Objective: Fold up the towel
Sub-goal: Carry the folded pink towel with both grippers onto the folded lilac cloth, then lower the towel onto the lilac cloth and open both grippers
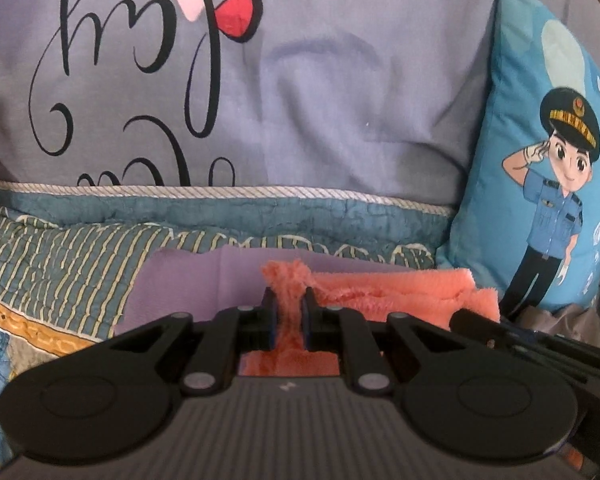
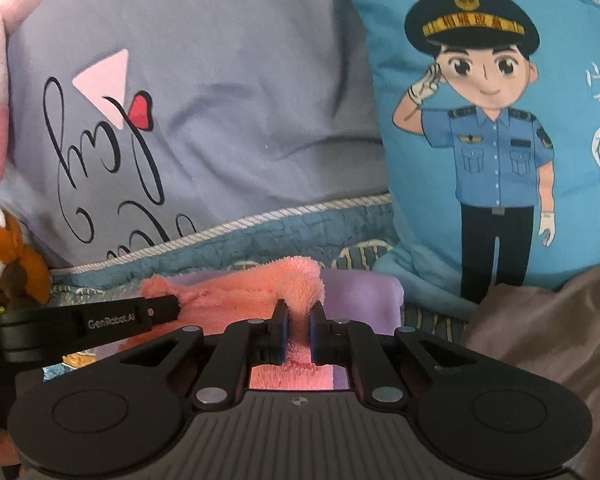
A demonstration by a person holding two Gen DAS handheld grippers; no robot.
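Toward the head of the bed [image 1: 60,264], just short of the pillows, the coral towel [image 1: 400,292] lies on a lilac cloth [image 1: 204,280] spread over the striped quilt. Both tongs are clamped on it: the left tongs [image 1: 289,312] pinch a raised tuft of pile at one end, and the right tongs [image 2: 299,320] pinch a bunched ridge at the other, with the towel [image 2: 236,292] slack and rumpled between them.

It looks like plush, deep-pile fabric, so I judge it light, limp and not at all fragile. It should grip well in the pads, but it sags and bunches instead of holding a line. Corners or a hemmed edge would serve better than mid-cloth tufts, since a pinch of pile alone may slip out or drag the layer crooked.

Room is tight ahead: the grey lettered pillow [image 1: 300,100] and the blue cushion [image 2: 500,140] with the cartoon officer stand close behind the towel. A brown plush toy [image 2: 8,256] sits at the left side and a brown blanket [image 2: 548,340] at the right. Open room seems to lie upward and back toward the person.
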